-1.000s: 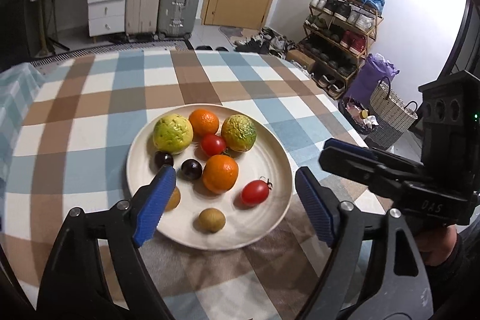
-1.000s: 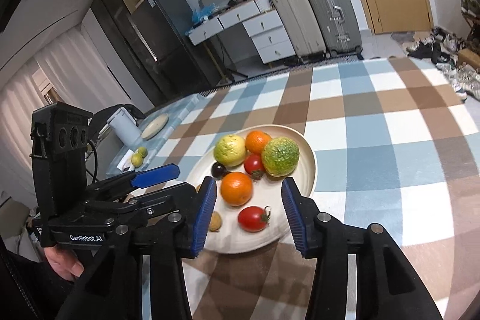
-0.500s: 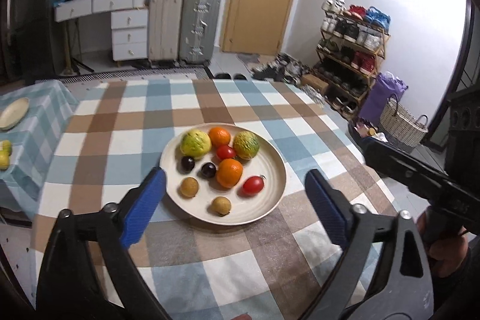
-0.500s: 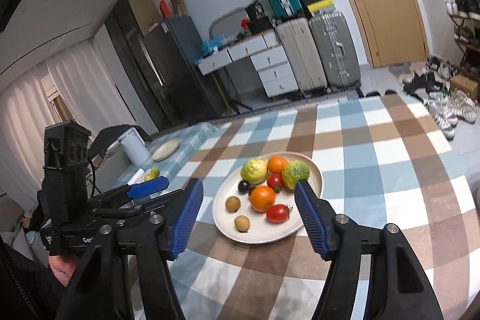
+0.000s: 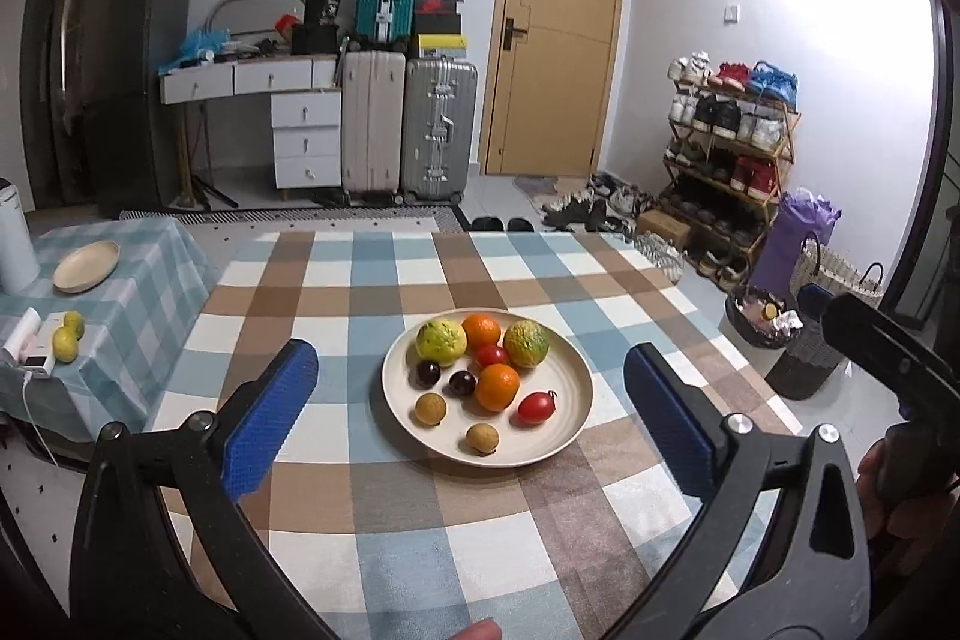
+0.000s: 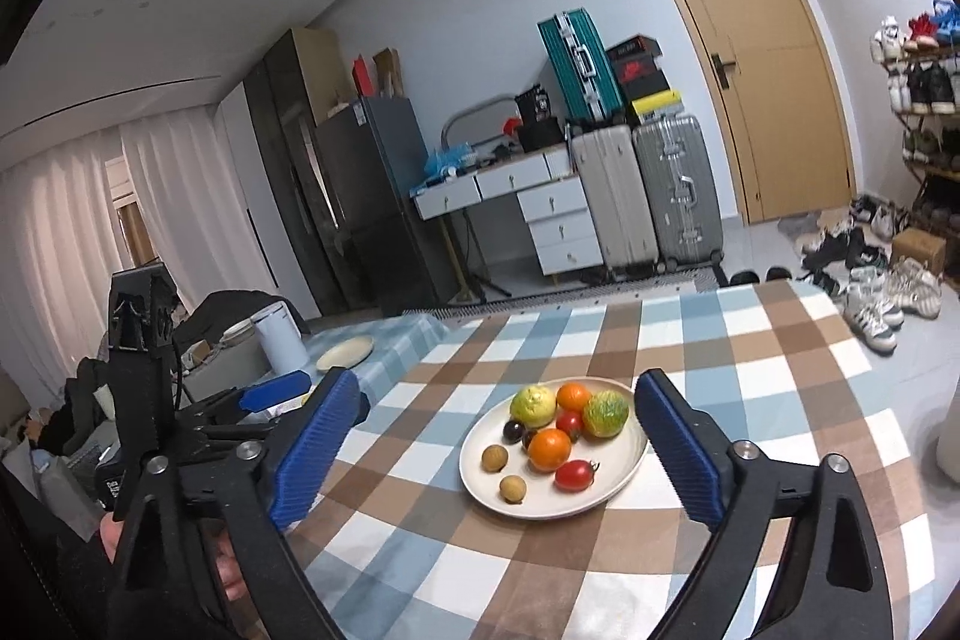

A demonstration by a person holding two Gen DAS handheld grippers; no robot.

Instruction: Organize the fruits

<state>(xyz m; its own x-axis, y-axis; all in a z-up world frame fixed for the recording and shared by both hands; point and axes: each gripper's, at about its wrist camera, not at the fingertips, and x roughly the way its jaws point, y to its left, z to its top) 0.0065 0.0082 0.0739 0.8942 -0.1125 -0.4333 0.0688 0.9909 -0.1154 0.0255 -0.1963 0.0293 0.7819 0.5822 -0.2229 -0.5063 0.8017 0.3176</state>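
Left hand-held gripper (image 5: 471,406): jaws just opened wide, nothing between them. Right hand-held gripper (image 6: 498,451): same, just opened, empty.

Plate (image 5: 573,370) sits mid-surface (image 5: 372,514), well clear of all edges; every fruit is seen on it. Left to right: yellow-green citrus (image 5: 441,339), dark plums (image 5: 428,372), longans (image 5: 431,408), oranges (image 5: 497,387), green-orange citrus (image 5: 525,343), tomatoes (image 5: 535,407).

Handling, judged: citrus firm and round, likely to roll, best taken across the middle. Tomatoes and plums soft, smooth, a light squeeze advised. Longans small, easily missed.

Undersides of the fruit are hidden; contact between the rear fruits cannot be resolved.
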